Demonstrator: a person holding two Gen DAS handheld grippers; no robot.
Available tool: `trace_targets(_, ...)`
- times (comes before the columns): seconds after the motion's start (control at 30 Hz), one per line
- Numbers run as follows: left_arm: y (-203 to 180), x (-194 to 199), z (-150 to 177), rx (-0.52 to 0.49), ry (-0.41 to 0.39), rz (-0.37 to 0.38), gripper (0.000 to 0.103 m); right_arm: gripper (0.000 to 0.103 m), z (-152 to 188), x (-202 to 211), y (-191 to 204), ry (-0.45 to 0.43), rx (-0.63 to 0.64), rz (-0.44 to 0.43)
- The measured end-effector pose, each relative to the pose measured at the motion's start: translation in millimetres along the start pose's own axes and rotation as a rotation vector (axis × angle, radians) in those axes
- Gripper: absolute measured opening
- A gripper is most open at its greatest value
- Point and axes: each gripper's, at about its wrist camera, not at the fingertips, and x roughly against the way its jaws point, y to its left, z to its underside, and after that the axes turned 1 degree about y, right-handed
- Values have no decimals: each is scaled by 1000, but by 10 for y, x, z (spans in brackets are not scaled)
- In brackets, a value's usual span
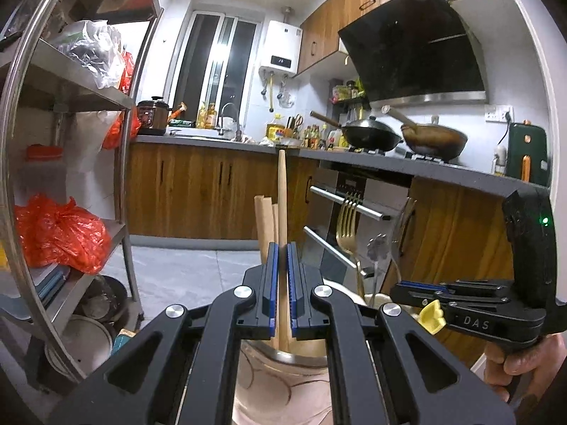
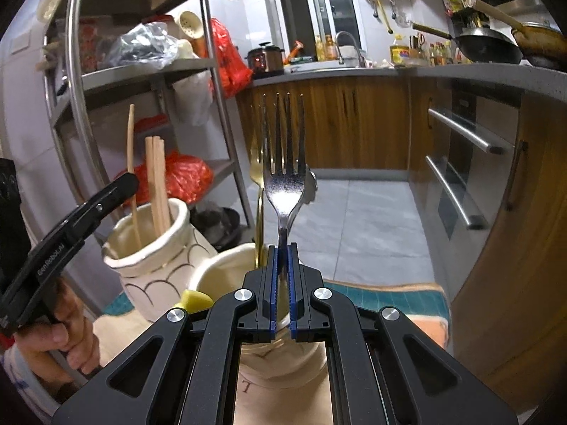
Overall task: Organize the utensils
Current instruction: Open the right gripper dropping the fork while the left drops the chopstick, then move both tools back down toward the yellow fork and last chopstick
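Left gripper [image 1: 282, 283]: jaws drawn narrow around the shaft of a wooden utensil [image 1: 282, 194], which stands upright with its lower end inside a cream ceramic jar [image 2: 149, 248]; wooden chopsticks [image 1: 264, 219] stand in the same jar, just beside the gripped shaft. Right gripper [image 2: 282, 283]: jaws pinched on the handle of a silver fork [image 2: 285, 163], tines up, held upright over the mouth of a second cream jar [image 2: 226, 265]. A gold fork [image 1: 348, 223] stands in this second jar just behind the silver one; a further silver utensil [image 1: 378, 248] with a scalloped head stands beside it. The two jars sit touching or nearly so, the chopstick jar on the left in the right wrist view, on a surface covered by a teal and orange cloth [image 2: 389, 301]. A yellow piece [image 2: 195, 299] shows near the second jar's rim; what it is cannot be told. Background: steel shelving [image 2: 209, 63] with red bags, wooden cabinets, two woks [image 1: 372, 134] on the counter
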Motion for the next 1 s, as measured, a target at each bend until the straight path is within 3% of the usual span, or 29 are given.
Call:
trace_targets(0.27, -9, 85, -45, -6, -11, 15, 7, 7, 9, -28, 31, 14, -2, -12)
trace_targets(0.37, -9, 146, -85, -5, -22, 23, 8, 14, -15, 49, 22, -5, -6, -21)
trace_targets(0.67, 51, 400, -137, 18, -53, 15, 39, 22, -56, 365, 29, -56, -6, -14)
trace_targets(0.77, 89, 474, -99, 29, -32, -10, 45, 29, -44, 488, 13, -72, -7, 3)
trace_targets(0.87, 152, 575, -47, 46, -2, -29, 52, 29, -14, 578, -82, -75, -41, 16)
trace_targets(1.0, 281, 687, 37, 67, 36, -59, 53, 29, 69, 671, -265, -64, -103, 51)
